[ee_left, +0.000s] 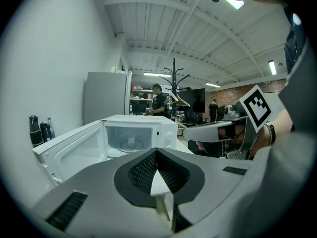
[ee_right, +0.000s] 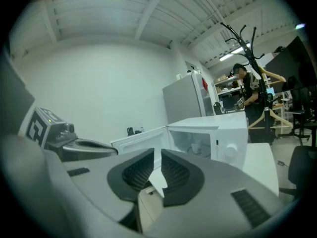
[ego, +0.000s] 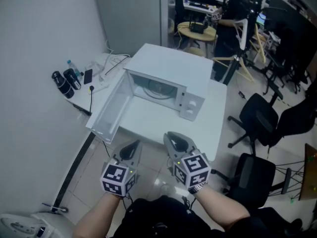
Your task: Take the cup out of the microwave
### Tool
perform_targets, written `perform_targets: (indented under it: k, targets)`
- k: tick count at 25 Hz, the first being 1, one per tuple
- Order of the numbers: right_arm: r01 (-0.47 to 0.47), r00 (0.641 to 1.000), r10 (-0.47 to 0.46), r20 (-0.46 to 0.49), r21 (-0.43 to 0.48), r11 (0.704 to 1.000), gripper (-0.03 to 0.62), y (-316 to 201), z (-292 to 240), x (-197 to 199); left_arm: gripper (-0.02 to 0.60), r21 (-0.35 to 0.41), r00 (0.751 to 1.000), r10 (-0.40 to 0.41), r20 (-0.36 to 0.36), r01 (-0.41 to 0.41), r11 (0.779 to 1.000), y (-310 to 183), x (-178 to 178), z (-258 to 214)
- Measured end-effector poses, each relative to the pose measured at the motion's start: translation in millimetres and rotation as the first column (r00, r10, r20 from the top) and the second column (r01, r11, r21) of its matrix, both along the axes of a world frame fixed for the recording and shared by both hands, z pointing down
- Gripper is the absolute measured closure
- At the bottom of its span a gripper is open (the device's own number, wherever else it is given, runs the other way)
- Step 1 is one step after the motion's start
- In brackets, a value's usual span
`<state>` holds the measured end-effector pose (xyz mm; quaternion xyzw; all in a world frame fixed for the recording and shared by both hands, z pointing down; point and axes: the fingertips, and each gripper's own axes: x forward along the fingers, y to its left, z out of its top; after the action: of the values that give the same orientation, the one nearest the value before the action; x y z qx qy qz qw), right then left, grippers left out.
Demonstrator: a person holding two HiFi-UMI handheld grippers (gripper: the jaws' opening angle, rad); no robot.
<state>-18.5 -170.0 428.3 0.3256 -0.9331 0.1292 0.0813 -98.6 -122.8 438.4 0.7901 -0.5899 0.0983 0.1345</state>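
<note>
Left claw (ego: 130, 147) is mine to report first: its jaws are pressed together, with nothing between them. On my right claw (ego: 174, 137) the jaws stand a narrow slit apart, also empty. Both hover just short of the near edge of the white table (ego: 148, 123), at 6 o'clock from the microwave (ego: 171, 66). Its door (ego: 111, 108) hangs open toward 8 o'clock. I see the cup (ee_left: 131, 143), small and pale, inside the cavity on the turntable, at 12 o'clock and well apart from both claws.
</note>
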Motion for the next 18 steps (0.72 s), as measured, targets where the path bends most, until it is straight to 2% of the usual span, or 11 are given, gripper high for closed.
perform_targets:
  k: [8,18]
  targets:
    - [-0.005,0.999,0.004,-0.035,-0.024,1.000,0.454,-59,27,-18,0.584,-0.016,0.999,-0.041,0.025,0.042,0.999,-45,-13,10]
    - [-0.094,0.991,0.088,-0.105,-0.050,0.994,0.357,-145,74,-65,0.584,-0.015,0.999,0.003,0.045,-0.002,1.000,-124,-49,28]
